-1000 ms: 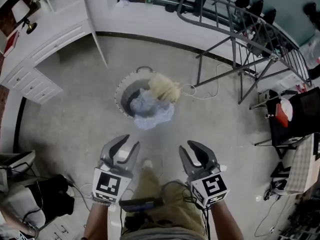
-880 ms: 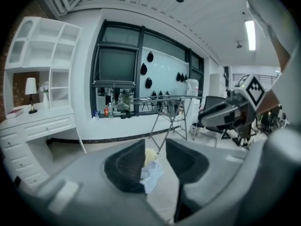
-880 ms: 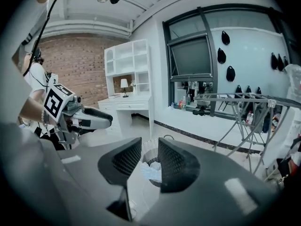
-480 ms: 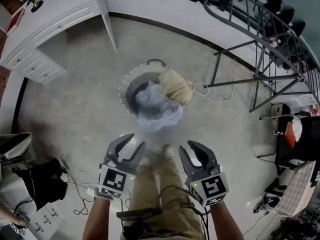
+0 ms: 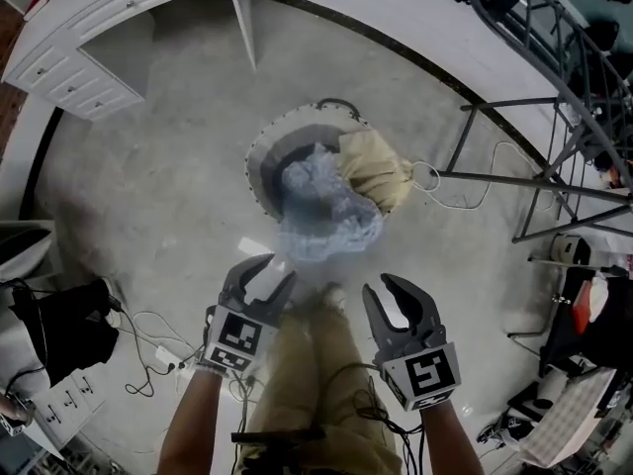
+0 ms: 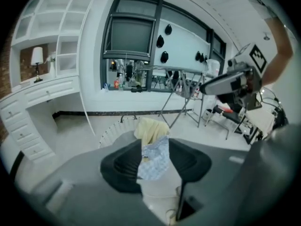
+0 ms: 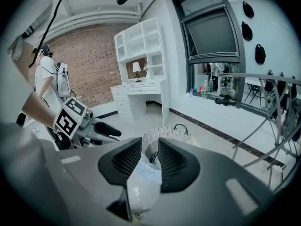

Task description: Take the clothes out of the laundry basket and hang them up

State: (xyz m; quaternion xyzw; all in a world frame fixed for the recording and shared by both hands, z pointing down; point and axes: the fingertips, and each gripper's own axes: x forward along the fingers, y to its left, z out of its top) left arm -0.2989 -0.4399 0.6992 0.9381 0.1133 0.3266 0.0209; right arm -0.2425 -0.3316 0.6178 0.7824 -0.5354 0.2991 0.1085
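Note:
A round white laundry basket stands on the grey floor ahead of me. A pale blue garment spills over its near rim, and a tan garment hangs over its right side. My left gripper hovers just short of the blue garment; its jaws are opening with nothing between them. My right gripper is level with it and open, also empty. In the left gripper view the basket and both garments lie beyond the jaws. In the right gripper view the basket lies ahead too.
A grey metal drying rack stands to the right of the basket. A white desk with drawers is at the far left. Cables and a power strip lie on the floor at the left. A person stands by the brick wall.
I have come closer to the basket, which now lies just beyond both grippers. The left jaws have spread wider. The right jaws are unchanged.

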